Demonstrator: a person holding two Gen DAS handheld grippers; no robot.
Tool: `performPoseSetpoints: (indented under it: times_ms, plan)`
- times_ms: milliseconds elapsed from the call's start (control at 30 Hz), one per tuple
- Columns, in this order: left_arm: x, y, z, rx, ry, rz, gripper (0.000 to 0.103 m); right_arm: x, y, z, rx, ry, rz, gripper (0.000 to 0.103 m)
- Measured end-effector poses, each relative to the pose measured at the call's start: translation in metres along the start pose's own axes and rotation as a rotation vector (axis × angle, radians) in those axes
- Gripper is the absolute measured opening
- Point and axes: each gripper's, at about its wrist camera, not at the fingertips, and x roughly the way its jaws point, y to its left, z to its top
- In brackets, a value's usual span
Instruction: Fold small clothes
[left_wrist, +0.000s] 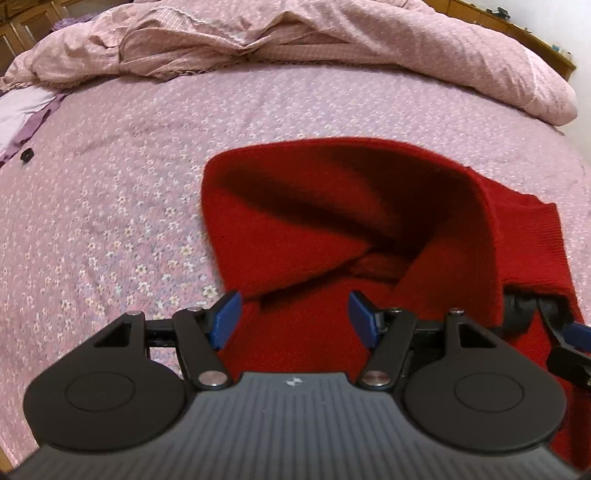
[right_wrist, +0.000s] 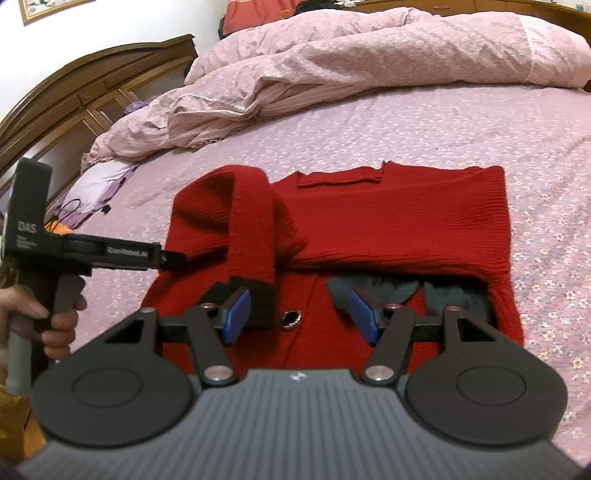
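Currently: red knit sweater (right_wrist: 388, 218) lies on the bed's floral sheet (right_wrist: 498, 125), partly folded, its far half flat with the neckline edge toward 12 o'clock in the right wrist view.

Left gripper (left_wrist: 293, 319): blue pads (left_wrist: 227, 317) stand wide apart, nothing between them; red knit lies below the gap. In the left wrist view the sweater (left_wrist: 295, 229) fills the centre and 3 o'clock area, one fold arching up with a dark hollow under it. From the right wrist view the same gripper (right_wrist: 173, 258) enters from 9 o'clock, held in the person's left hand (right_wrist: 55, 317), its tips at the sweater's left edge; spread cannot be judged from this side-on angle.

Right gripper (right_wrist: 297, 315): blue pads (right_wrist: 236, 314) wide apart, holding nothing. It hovers over the near half of the sweater. A red sleeve (right_wrist: 251, 221) lies folded over the body, running from 11 o'clock toward centre, its black cuff (right_wrist: 258, 299) near the left pad. A metal ring button (right_wrist: 291, 318) sits between the pads on the knit. Dark grey trim (right_wrist: 373, 291) shows beneath the folded edge at 2 o'clock of the pads. Part of the right gripper (left_wrist: 569, 347) shows at 3 o'clock in the left wrist view.

Crumpled pink duvet (right_wrist: 369, 62) bunched at 12 o'clock; wooden headboard (right_wrist: 92, 85) at 10 o'clock.
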Motion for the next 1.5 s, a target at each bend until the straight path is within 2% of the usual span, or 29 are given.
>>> performPoseSetpoints:
  times_ms: [300,700,867,900,933,1033,1200,1333,1500]
  plan:
    - [0.005,0.016,-0.010,-0.039,0.005,0.027,0.069,0.008,0.011,-0.002,0.011,0.019,0.072,0.062]
    - [-0.002,0.023,-0.012,-0.061,-0.045,0.031,0.069,0.053,0.037,-0.003,-0.080,0.083,0.082,0.062]
    - [-0.004,0.028,-0.012,-0.075,-0.058,0.032,0.069,0.059,0.044,-0.001,-0.129,0.051,0.091,0.061]
    - [-0.004,0.029,-0.011,-0.076,-0.060,0.033,0.069,0.060,0.044,0.001,-0.135,0.052,0.082,0.046]
    - [-0.004,0.030,-0.011,-0.076,-0.061,0.034,0.069,0.060,0.043,0.002,-0.137,0.056,0.074,0.022]
    - [-0.004,0.030,-0.011,-0.073,-0.069,0.036,0.069,0.056,0.037,0.010,-0.133,0.061,0.080,0.012]
    - [-0.002,0.031,-0.010,-0.068,-0.076,0.035,0.069,0.029,0.022,0.033,-0.101,0.017,0.139,0.011]
    - [-0.002,0.030,-0.006,-0.065,-0.091,0.036,0.069,0.001,-0.003,0.063,-0.006,-0.032,0.194,0.010]
    - [0.002,0.024,0.002,-0.050,-0.103,0.036,0.069,-0.017,-0.035,0.099,0.068,-0.092,0.164,0.010]
